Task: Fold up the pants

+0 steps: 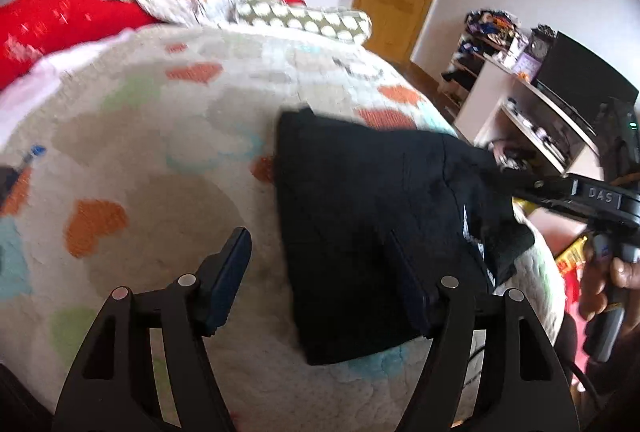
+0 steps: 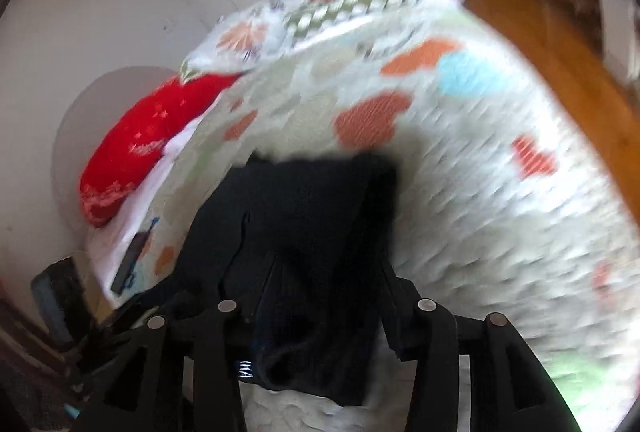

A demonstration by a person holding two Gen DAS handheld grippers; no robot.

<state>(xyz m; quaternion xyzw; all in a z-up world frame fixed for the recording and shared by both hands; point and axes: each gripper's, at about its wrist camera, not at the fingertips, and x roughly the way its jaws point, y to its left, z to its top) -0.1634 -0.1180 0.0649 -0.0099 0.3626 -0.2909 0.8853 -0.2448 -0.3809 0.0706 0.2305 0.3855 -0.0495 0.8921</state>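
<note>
Black pants (image 1: 360,224) are lying folded near the edge of a heart-patterned bedspread (image 1: 160,112). The left tool (image 1: 320,280) is hovering wide open, holding nothing. The right tool (image 2: 320,272) is gripping bunched pants fabric; pulling could undo the fold or drag them off the bed.

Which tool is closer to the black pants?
The right tool. It is on the black pants, with cloth bunched between its fingers. The left tool is open just above them, one finger over the bedspread, gripping nothing.
</note>
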